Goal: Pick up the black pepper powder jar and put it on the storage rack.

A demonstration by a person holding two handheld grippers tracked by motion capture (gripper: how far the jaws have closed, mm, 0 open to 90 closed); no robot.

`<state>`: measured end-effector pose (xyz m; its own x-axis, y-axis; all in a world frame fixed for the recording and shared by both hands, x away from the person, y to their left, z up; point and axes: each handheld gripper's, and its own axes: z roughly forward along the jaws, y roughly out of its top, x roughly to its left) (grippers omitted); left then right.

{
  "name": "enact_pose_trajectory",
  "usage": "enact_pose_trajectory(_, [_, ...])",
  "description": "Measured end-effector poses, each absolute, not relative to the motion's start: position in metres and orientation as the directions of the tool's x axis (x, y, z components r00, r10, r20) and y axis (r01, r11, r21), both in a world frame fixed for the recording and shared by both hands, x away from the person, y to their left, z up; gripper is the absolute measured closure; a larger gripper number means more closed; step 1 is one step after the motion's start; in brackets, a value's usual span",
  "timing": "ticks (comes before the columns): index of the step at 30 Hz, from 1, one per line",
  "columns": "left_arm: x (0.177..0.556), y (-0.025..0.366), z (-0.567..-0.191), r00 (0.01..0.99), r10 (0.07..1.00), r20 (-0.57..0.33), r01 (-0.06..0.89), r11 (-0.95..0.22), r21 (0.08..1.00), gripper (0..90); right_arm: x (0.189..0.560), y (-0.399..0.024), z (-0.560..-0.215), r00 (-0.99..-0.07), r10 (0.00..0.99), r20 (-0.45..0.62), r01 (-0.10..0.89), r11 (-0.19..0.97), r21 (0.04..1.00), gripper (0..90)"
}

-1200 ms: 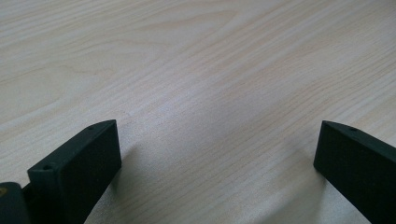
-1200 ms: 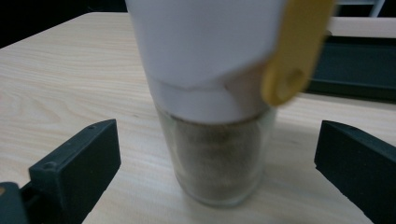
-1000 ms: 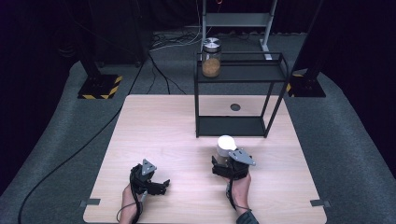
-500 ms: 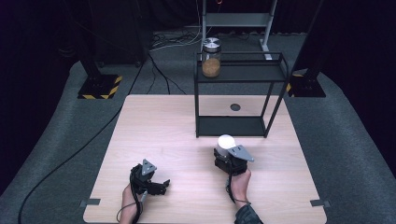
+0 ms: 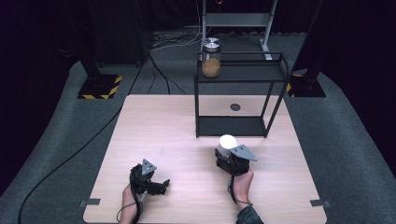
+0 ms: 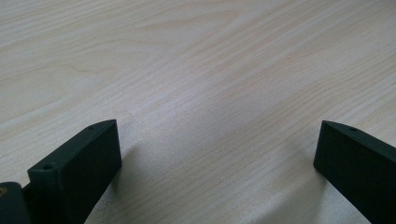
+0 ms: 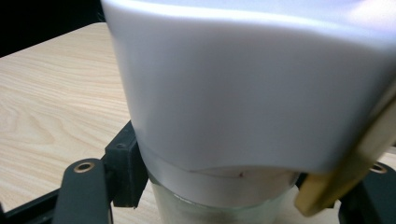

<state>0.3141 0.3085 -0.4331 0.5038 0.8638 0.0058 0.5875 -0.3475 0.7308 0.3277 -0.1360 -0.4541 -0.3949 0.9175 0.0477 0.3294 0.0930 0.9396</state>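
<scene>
Wooden table (image 5: pixel 159 121) all round, so we'll use the black shelf rack (image 5: pixel 239 93) as landmark. Nearest us, our left gripper (image 5: pixel 150 179) rests spread wide, nothing in it. Our right gripper (image 5: pixel 232 158) has just clamped the white-lidded jar (image 5: pixel 227 142) right in front of the rack. Grasp looks done; next we'd probably lift it onto the shelf beside the brown-filled jar (image 5: pixel 211 58).

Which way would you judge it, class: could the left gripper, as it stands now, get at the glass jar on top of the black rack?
Probably yes: the left gripper is open and holds nothing, and bare table lies between it and the rack bearing the jar.
</scene>
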Motion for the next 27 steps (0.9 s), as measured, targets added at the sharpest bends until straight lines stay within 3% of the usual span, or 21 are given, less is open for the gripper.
enact_pose_trajectory(27, [0.314,0.308,-0.433,0.495,0.869,0.007,0.591,-0.342,0.731,0.2,0.315,-0.188,-0.435,-0.305,0.951,0.052,0.376,0.070,0.924,29.6])
